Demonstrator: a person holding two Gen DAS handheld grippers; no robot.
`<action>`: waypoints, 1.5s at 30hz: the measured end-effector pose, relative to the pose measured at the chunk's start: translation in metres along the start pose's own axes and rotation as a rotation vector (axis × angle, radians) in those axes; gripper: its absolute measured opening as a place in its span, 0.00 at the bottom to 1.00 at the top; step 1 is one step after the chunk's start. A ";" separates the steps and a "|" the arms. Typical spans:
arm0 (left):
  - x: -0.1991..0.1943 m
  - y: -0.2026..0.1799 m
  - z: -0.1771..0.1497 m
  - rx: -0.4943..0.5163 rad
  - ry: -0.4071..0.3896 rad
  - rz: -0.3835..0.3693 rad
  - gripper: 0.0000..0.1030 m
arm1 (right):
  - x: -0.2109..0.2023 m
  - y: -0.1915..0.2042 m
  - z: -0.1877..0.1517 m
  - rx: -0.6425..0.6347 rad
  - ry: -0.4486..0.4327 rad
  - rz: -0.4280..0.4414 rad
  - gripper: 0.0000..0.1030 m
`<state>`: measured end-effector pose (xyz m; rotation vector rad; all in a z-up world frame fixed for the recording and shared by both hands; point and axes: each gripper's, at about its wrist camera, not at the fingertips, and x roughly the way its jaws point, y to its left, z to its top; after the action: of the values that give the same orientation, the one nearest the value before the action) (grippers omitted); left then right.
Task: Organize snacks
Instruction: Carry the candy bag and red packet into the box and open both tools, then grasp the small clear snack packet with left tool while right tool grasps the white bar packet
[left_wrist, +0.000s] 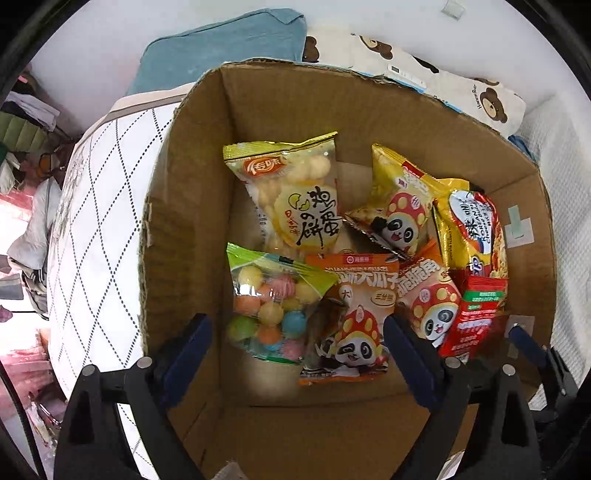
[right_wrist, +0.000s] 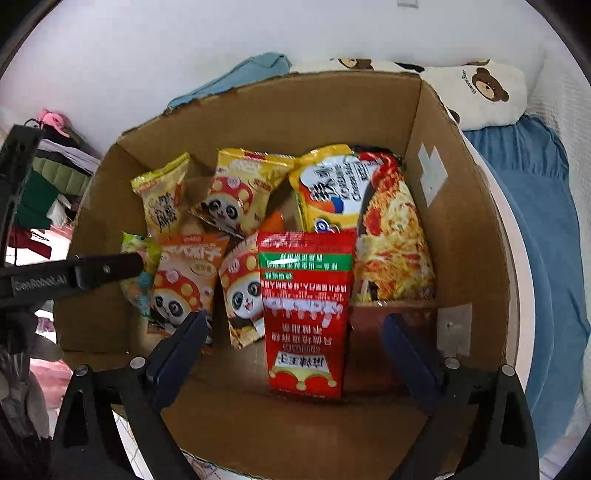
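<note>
Well, both tools hang over the open cardboard box (left_wrist: 192, 229), and neither grips a thing. The left tool (left_wrist: 297, 341) has its fingers spread wide above the bag of coloured candy balls (left_wrist: 267, 302) and the orange panda packet (left_wrist: 352, 314), touching neither as far as the view shows. The right tool (right_wrist: 293, 338) is released too, its fingers parted either side of the red packet (right_wrist: 304, 310), which stands propped against the other snacks rather than lying flat; it looks freshly let go, though that is only a judgement.

Every snack in view sits inside the box, which rests on the bed (left_wrist: 96, 221). Along the far side lean the egg-biscuit bag (left_wrist: 295, 192) and a yellow panda bag (left_wrist: 400, 199); the noodle packet (right_wrist: 384, 225) lies by the right wall. Packets overlap loosely, so they fill the floor of the box rather than stacking neatly.

Judging by this, the sorting is far along. If tidier rows are wanted, the tilted red packet is the likeliest to topple when nudged.
</note>
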<state>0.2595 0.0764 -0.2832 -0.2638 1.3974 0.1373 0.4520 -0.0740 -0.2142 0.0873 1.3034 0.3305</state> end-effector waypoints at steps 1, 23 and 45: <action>0.000 0.000 -0.001 -0.002 0.002 -0.006 0.92 | -0.001 -0.002 0.000 0.000 0.004 -0.001 0.95; -0.043 -0.015 -0.053 0.040 -0.176 -0.009 0.96 | -0.061 -0.001 -0.016 -0.032 -0.079 -0.102 0.96; -0.131 -0.022 -0.157 0.054 -0.449 -0.009 0.96 | -0.176 0.017 -0.094 -0.103 -0.344 -0.120 0.96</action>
<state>0.0935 0.0216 -0.1754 -0.1803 0.9529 0.1406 0.3198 -0.1201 -0.0716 -0.0211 0.9444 0.2662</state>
